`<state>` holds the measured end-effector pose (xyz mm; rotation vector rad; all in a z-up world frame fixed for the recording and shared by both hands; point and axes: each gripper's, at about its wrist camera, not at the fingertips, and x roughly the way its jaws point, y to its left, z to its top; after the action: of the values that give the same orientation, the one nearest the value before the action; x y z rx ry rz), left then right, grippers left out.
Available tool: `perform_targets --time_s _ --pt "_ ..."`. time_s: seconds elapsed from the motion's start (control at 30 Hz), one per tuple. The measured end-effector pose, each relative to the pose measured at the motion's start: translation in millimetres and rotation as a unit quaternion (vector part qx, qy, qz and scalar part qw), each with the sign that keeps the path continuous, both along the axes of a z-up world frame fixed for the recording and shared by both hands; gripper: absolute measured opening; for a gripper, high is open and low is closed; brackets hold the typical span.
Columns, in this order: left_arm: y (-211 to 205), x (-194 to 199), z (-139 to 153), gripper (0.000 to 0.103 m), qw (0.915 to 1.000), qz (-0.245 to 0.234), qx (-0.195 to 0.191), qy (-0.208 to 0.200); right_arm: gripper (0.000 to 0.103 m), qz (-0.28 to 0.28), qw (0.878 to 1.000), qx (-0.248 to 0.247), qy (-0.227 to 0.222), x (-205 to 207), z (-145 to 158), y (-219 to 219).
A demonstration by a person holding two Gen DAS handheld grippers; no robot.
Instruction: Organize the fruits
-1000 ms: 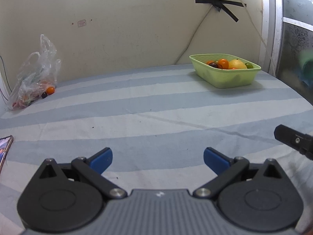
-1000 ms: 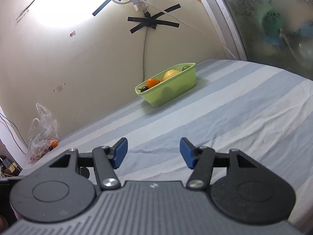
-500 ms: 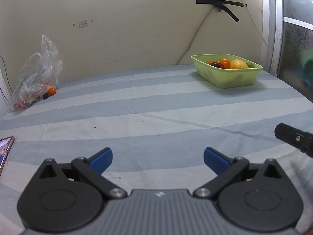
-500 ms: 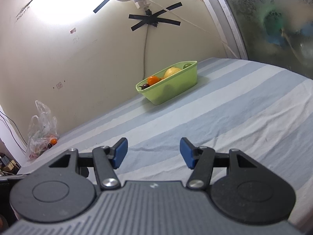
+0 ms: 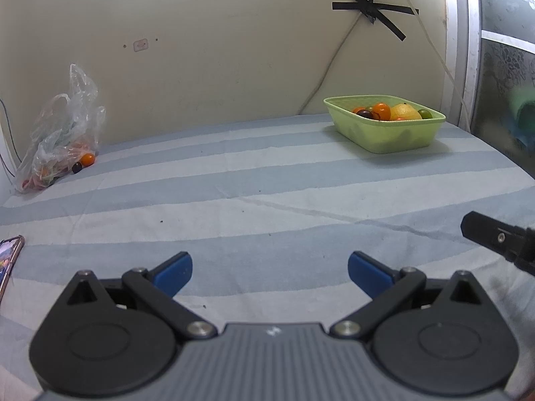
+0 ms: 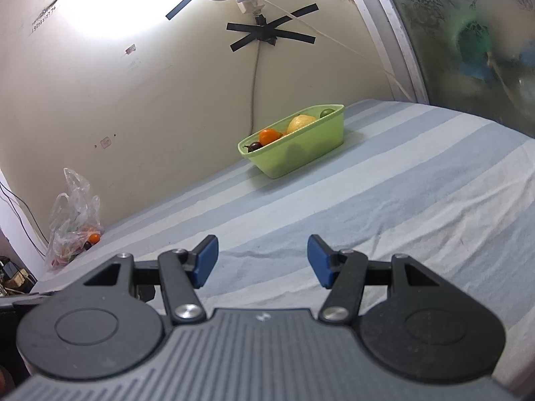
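Near the front edge of the blue-and-white striped bedsheet (image 5: 267, 180), both the left gripper (image 5: 269, 272) and right gripper (image 6: 262, 260) are hovering open and empty, probably readying, while fruits are sitting in the far-corner light-green plastic basket (image 5: 384, 133).

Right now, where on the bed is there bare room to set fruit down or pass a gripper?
The striped sheet lies bare between the plastic bag at the far left and the green basket at the far right, and forward to both open grippers. It is crowded at the bag, where an orange fruit and a dark fruit lie loose. A phone sits at the left edge.
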<state>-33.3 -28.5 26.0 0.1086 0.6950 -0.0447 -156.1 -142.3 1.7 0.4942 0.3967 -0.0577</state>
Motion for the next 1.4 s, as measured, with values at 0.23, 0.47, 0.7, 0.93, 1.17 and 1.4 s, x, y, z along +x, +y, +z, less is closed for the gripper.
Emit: perform_targets --time_s 0.23,0.47,0.7,0.93,1.17,1.4 --pt "-2 0 1 0.103 1.0000 -0.001 0.005 -0.002 0.061 -0.006 1.000 0.002 -0.003 -2 2 -2" --pt "-4 -2 2 0.103 0.9999 -0.004 0.010 -0.006 0.061 -0.008 1.000 0.005 -0.004 -4 1 -3" --pt "-6 -5 6 0.103 0.9996 -0.003 0.019 -0.019 0.061 -0.016 1.000 0.009 -0.009 -7 2 -5" --pt "-8 -4 5 0.103 0.9995 0.000 0.028 -0.015 0.061 -0.018 1.000 0.012 -0.009 -7 2 -6" --pt "-10 -5 4 0.103 0.9992 0.000 0.036 -0.017 0.061 -0.018 1.000 0.014 -0.007 -8 2 -6" --pt "-9 -4 5 0.103 0.9996 -0.006 0.027 -0.009 0.061 -0.022 1.000 0.015 -0.009 -8 3 -7"
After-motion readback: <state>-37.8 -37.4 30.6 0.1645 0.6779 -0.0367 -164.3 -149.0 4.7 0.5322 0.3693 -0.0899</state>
